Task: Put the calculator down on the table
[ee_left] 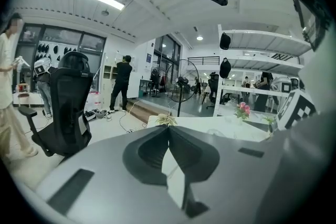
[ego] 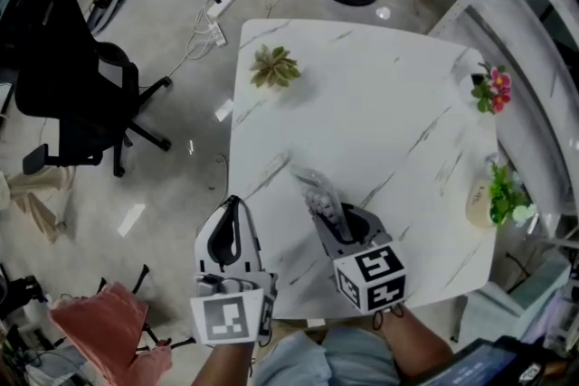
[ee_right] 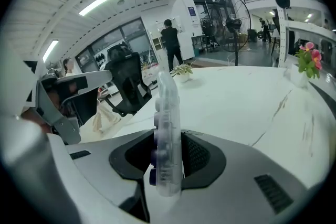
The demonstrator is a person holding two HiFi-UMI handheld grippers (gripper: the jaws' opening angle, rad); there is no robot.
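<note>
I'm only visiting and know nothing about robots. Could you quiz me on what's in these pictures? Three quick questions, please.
1. True or false: the left gripper stands wide open.
2. The calculator is: A) flat on the table; B) on edge, clamped in the right gripper; C) in the left gripper.
3. Fill in: the flowers at the table's edge are ____.

Key: 1 false; 2 B; 3 pink.
</note>
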